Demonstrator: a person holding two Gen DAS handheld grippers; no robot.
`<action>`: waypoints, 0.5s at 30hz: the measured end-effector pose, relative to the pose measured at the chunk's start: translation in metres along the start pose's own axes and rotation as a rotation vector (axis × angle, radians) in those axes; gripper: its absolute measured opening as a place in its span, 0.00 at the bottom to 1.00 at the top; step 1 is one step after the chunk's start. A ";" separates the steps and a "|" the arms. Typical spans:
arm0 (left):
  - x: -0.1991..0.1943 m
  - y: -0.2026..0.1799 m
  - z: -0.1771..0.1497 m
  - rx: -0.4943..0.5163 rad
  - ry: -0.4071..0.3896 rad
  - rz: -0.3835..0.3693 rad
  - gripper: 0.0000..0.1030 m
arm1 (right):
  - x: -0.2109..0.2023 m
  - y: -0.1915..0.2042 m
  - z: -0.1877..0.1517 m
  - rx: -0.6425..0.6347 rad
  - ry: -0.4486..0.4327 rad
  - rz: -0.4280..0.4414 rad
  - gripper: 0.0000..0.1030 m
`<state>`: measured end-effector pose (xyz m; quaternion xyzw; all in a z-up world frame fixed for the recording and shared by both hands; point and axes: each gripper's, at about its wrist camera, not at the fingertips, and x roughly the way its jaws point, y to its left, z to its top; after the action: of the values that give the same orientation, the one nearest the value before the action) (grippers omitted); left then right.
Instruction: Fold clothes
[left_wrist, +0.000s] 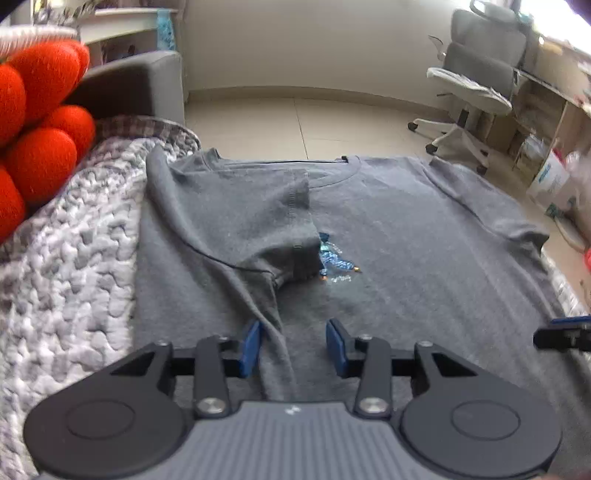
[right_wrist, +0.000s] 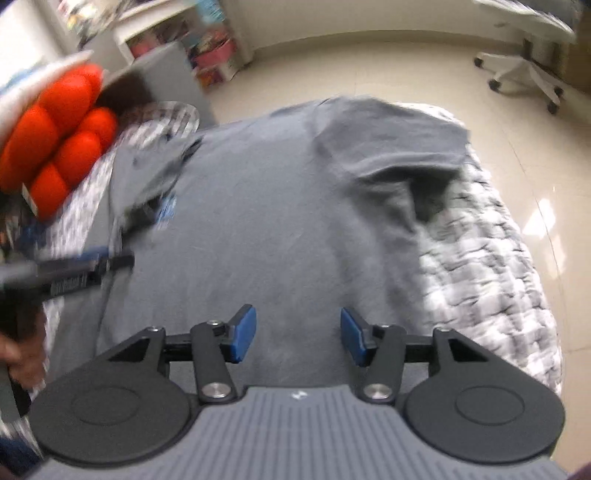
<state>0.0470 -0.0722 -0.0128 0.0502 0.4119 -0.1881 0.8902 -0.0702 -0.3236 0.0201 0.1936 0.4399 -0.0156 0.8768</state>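
Note:
A grey T-shirt (left_wrist: 406, 240) lies face up on a quilted bed cover, neckline toward the far edge, with a blue sequin print (left_wrist: 336, 262) on its chest. Its left sleeve (left_wrist: 255, 221) is folded in over the chest. My left gripper (left_wrist: 295, 343) hovers open low over the shirt's lower middle; a raised crease of cloth runs beside its left pad (left_wrist: 253, 345), and nothing is pinched. In the right wrist view the shirt (right_wrist: 258, 203) is blurred, and my right gripper (right_wrist: 298, 336) is open above it with nothing held. The right sleeve (right_wrist: 406, 158) lies flat, unfolded.
The grey-and-white quilt (left_wrist: 74, 277) borders the shirt on both sides. A red bubble cushion (left_wrist: 40, 122) sits at the far left against a grey armrest (left_wrist: 140, 81). An office chair (left_wrist: 476, 74) and boxes stand on the tiled floor (left_wrist: 314, 122) beyond.

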 end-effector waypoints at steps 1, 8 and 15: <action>0.001 0.002 0.001 -0.016 0.002 -0.005 0.39 | 0.000 -0.008 0.005 0.045 -0.012 0.010 0.53; 0.004 0.014 0.015 -0.164 -0.037 -0.091 0.44 | 0.006 -0.062 0.039 0.291 -0.139 -0.018 0.54; 0.016 0.012 0.020 -0.172 -0.060 -0.119 0.45 | 0.020 -0.093 0.056 0.471 -0.211 -0.005 0.60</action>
<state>0.0751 -0.0708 -0.0129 -0.0568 0.4022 -0.2061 0.8903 -0.0341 -0.4268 0.0044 0.3888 0.3304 -0.1397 0.8486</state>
